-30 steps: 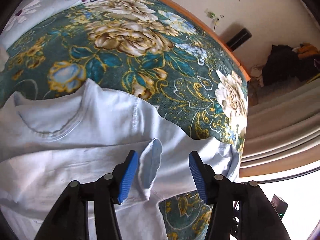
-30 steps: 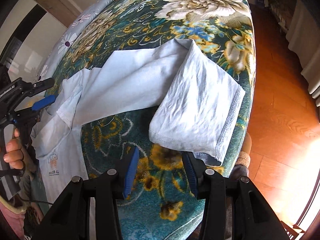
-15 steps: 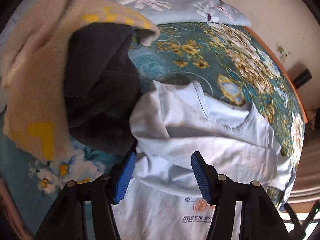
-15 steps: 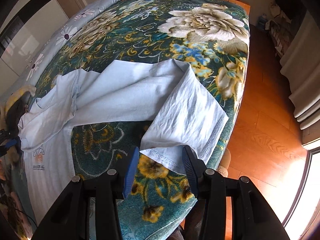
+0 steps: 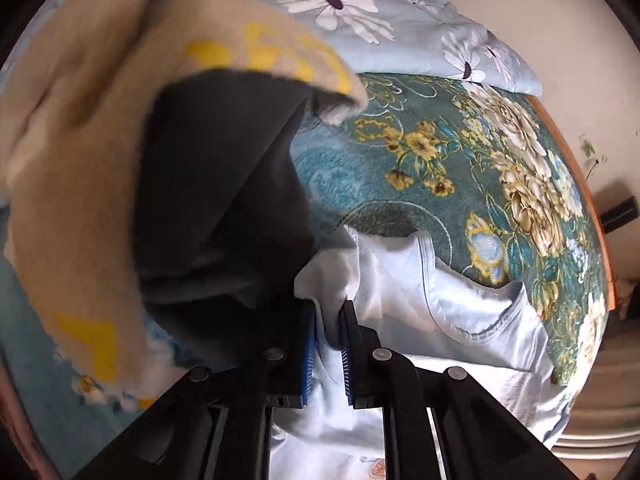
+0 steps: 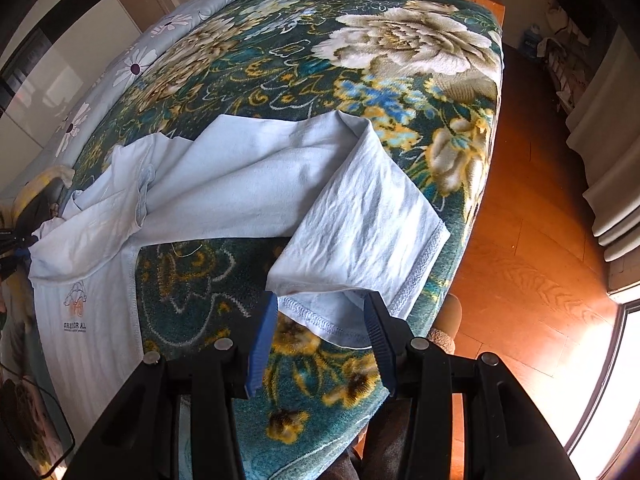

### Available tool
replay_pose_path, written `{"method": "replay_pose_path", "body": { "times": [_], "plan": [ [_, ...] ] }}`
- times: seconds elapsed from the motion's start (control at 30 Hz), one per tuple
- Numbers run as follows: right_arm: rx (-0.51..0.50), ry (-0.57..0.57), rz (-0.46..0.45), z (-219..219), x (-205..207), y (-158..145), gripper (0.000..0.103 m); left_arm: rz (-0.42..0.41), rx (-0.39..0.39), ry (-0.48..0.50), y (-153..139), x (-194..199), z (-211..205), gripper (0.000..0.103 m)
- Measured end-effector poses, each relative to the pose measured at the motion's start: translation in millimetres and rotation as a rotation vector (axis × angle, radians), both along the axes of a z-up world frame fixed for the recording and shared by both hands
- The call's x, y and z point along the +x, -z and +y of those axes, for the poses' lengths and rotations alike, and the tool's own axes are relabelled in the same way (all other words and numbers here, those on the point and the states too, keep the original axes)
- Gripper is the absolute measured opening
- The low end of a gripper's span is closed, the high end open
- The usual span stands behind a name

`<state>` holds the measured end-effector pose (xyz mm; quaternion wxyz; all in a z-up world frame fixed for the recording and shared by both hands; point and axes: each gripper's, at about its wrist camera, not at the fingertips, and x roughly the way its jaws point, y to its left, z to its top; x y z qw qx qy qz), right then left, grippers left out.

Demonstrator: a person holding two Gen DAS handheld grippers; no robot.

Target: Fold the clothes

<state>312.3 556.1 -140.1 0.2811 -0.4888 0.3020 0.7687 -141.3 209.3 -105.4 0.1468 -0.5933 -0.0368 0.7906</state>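
Observation:
A pale blue T-shirt lies spread on the floral bed blanket, its hem half folded over toward the bed's near edge. My left gripper is shut on the shirt's sleeve corner, near the collar. My right gripper stands open at the folded hem, one finger on each side of it, with the cloth just at the fingertips. In the right wrist view the left gripper shows at the far left edge, holding the sleeve.
A beige and yellow garment and a dark one are piled left of the sleeve. A daisy-print quilt lies at the bed's far side. Wooden floor and curtains lie right of the bed.
My left gripper swung from the shirt's far sleeve to the sleeve by the clothes pile and shut on it. My right gripper moved in closer to the folded hem, still open.

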Motion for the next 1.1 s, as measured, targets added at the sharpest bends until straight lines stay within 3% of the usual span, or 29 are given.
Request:
{"method": "replay_pose_path", "body": {
  "times": [0.2,0.3,0.5,0.53,0.57,0.6,0.67,0.8,0.97,1.1],
  "plan": [
    [-0.02,-0.065,0.011,-6.1,-9.5,1.9,0.05,0.049,-0.054,-0.04,-7.4,-44.8,9.8,0.013],
    [-0.013,-0.096,-0.002,-10.4,-16.1,3.8,0.05,0.027,0.01,-0.044,-14.8,-43.9,4.9,0.014],
    [0.002,-0.134,-0.089,-14.7,-26.1,17.5,0.05,0.068,-0.026,0.157,-21.8,10.5,10.4,0.019],
    [0.002,-0.126,-0.101,-13.1,-25.6,18.6,0.04,0.055,-0.027,0.181,-18.6,21.2,8.0,0.023],
    [0.009,-0.107,-0.12,-9.8,-24.0,18.9,0.021,0.039,-0.018,0.192,-15.1,32.3,3.2,0.024],
    [0.003,-0.087,-0.13,-5.1,-21.7,19.2,0.013,0.019,0.001,0.193,-11.2,42.1,-3.1,0.024],
    [-0.067,-0.041,-0.105,9.9,-13.4,18.9,0.004,-0.023,0.036,0.187,-3.3,63.8,-16.4,0.024],
    [-0.145,0.024,-0.041,27.2,1.4,-3.2,0.002,-0.088,0.07,0.156,15.0,89.9,-41.8,0.025],
    [-0.209,0.036,0.161,24.5,-4.5,-76.9,0.002,-0.104,0.148,0.082,14.9,104.2,-78.2,0.025],
    [-0.277,-0.034,0.329,4.1,-54.6,-134.6,0.002,-0.107,0.219,0.037,10.9,108.6,-102.2,0.025]
  ]
}}
